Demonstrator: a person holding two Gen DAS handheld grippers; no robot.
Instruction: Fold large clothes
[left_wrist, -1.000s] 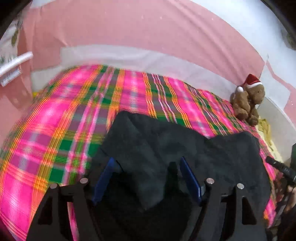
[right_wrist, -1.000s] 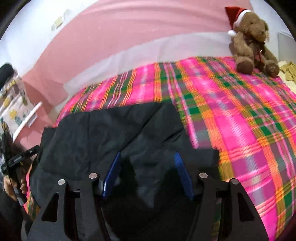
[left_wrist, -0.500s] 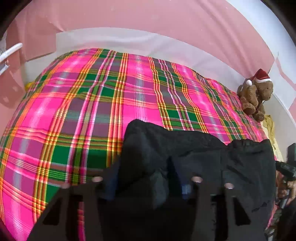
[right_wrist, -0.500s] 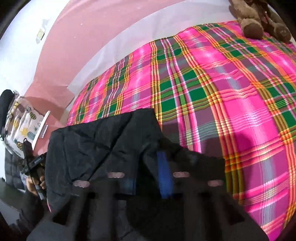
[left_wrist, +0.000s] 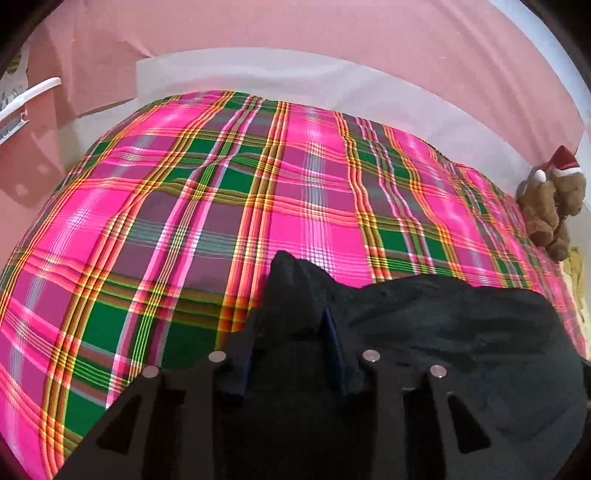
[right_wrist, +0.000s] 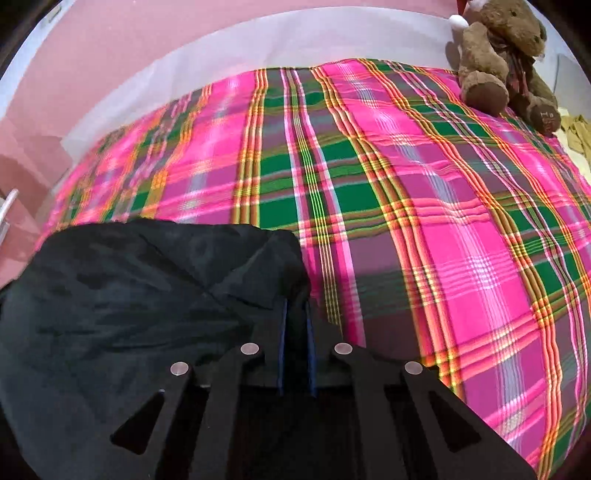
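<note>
A large black garment lies on the pink and green plaid bedspread. In the left wrist view, my left gripper is shut on a raised corner of it, which peaks between the blue pads. In the right wrist view, the same black garment spreads to the left, and my right gripper is shut on its right corner, pads narrowly apart with cloth between them. Both held corners sit low over the bedspread.
A brown teddy bear in a Santa hat sits at the bed's far right edge; it also shows in the right wrist view. A white sheet band and a pink wall run behind the bed. A white rail stands at the left.
Both grippers went from open to shut on the garment's corners. They have moved forward over the bed, carrying the black cloth further up the bedspread.
</note>
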